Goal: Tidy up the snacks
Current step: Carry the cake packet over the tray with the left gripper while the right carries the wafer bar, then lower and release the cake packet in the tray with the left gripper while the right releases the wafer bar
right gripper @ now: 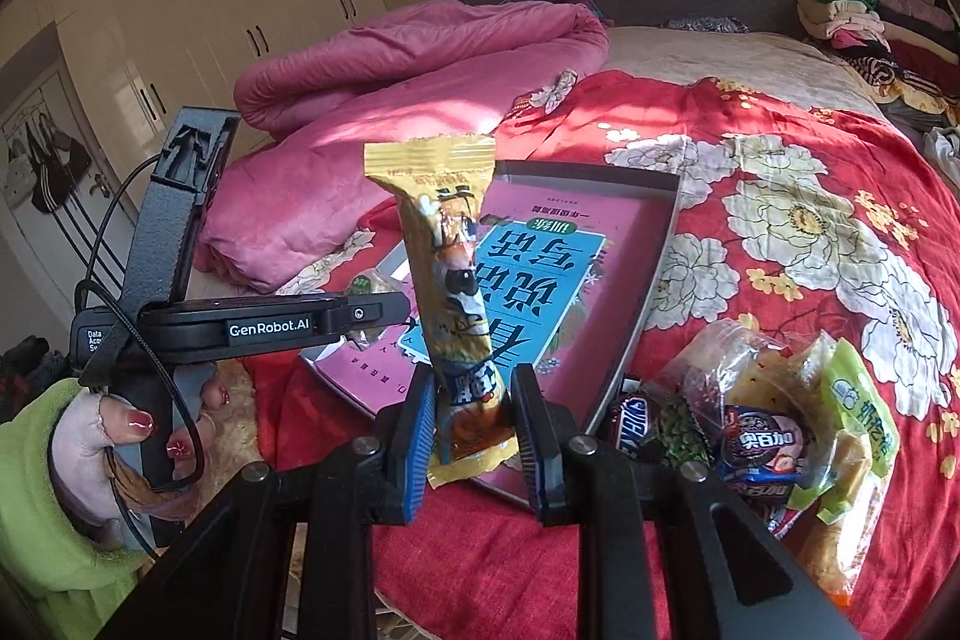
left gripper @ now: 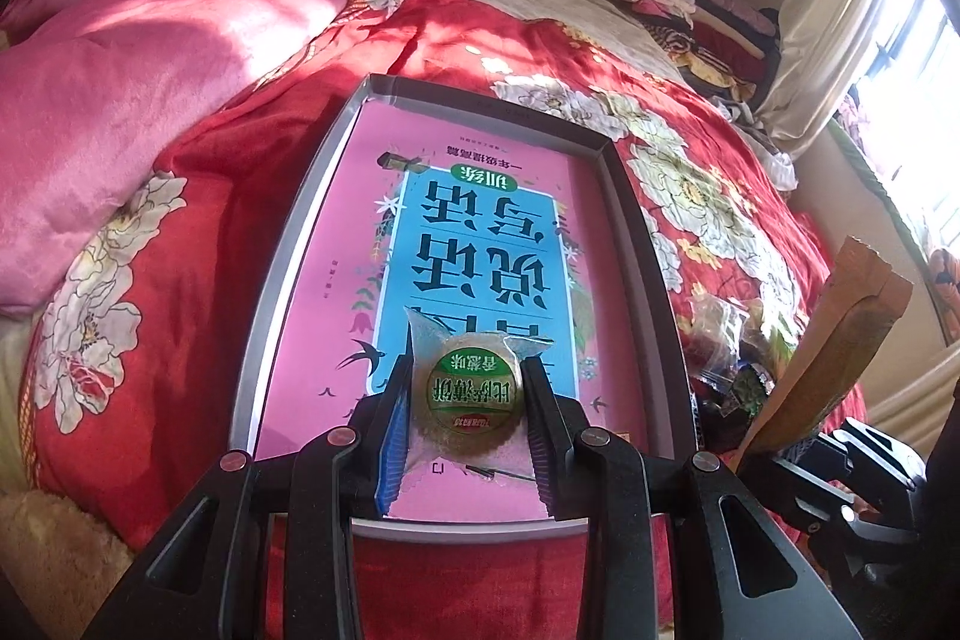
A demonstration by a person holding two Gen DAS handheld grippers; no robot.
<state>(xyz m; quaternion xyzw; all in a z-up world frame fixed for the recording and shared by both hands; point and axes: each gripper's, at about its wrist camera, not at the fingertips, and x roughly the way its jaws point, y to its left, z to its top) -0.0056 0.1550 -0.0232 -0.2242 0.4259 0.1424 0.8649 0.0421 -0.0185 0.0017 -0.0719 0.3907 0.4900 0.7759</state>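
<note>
Presently, the chief hazard is judged to lie with the tray point(left gripper: 630, 196), a shallow grey-rimmed box set on the soft red floral quilt point(left gripper: 198, 244) of the bed. A pink and blue book point(left gripper: 480, 244) fills its floor. Because the bedding yields, any downward press on one edge could tip the tray and slide its contents about.

The second risk is assigned to the yellow snack bar point(right gripper: 447, 280), which is clamped only near its lower end by the right gripper point(right gripper: 474, 421) and stands tall above the jaws (its upper seal leaning slightly left). A long wrapper held so low may swing or slip as it is lowered. It is seen in front of the tray, not yet in it.

The smaller item, a round green-labelled biscuit packet point(left gripper: 474, 391), is pinched by the left gripper point(left gripper: 471, 400) with the jaws nearly closed on its sides. Slippery film could let it twist out. It is held over the near end of the tray, above the book cover.

A collision between the two tools is also possible, since both are converging on the same tray. Both are angled downward toward it. The left hand point(right gripper: 129, 445) is seen wrapped around its handle. Remaining snacks point(right gripper: 774, 418) are heaped just right of the tray.
</note>
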